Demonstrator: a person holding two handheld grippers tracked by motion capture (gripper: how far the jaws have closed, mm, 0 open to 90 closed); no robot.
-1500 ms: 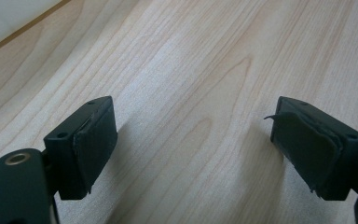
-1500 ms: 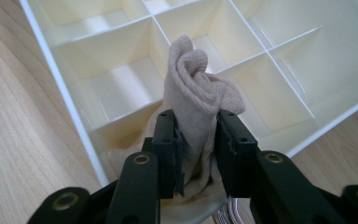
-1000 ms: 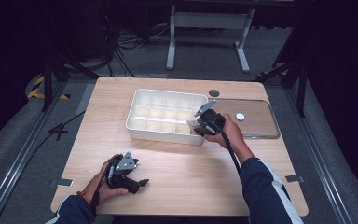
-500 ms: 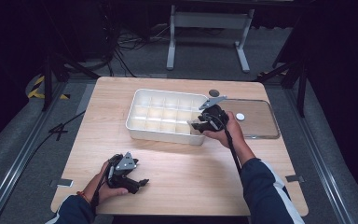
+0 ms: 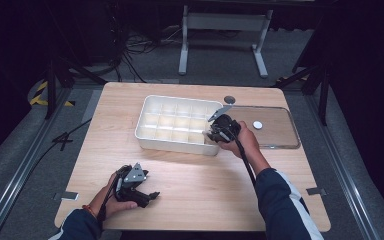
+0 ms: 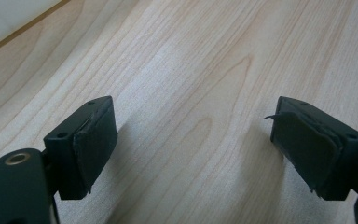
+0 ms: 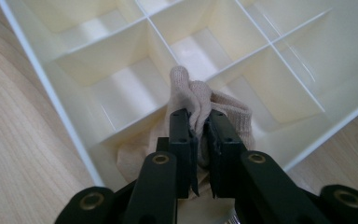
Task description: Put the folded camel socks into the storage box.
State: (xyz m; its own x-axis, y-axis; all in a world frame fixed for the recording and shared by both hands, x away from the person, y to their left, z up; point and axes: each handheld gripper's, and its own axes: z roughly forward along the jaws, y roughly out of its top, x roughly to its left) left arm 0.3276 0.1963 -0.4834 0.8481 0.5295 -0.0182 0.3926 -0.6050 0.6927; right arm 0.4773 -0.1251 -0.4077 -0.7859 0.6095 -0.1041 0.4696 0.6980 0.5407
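Observation:
A white tray (image 5: 172, 145) divided into several compartments stands at the middle of the table. My right gripper (image 5: 216, 132) reaches into its near right corner. In the right gripper view its jaws (image 7: 196, 116) are pinched on a fold of beige cloth (image 7: 193, 91) that lies bunched in a corner compartment (image 7: 261, 100). These jaws have just been closing, with the cloth between them. My left gripper (image 5: 149, 196) rests near the table's front left edge. Its jaws (image 6: 193, 128) stand wide open over bare wood, with nothing between them.
A clear flat lid (image 5: 280, 137) lies to the right of the tray, with a small white disc (image 5: 257, 125) on it. A dark round piece (image 5: 229, 99) sits behind the tray's far right corner. The other compartments (image 7: 121, 91) look bare.
The right hand has shifted slightly at the tray's near right corner. The left hand and its gripper have stayed where they were.

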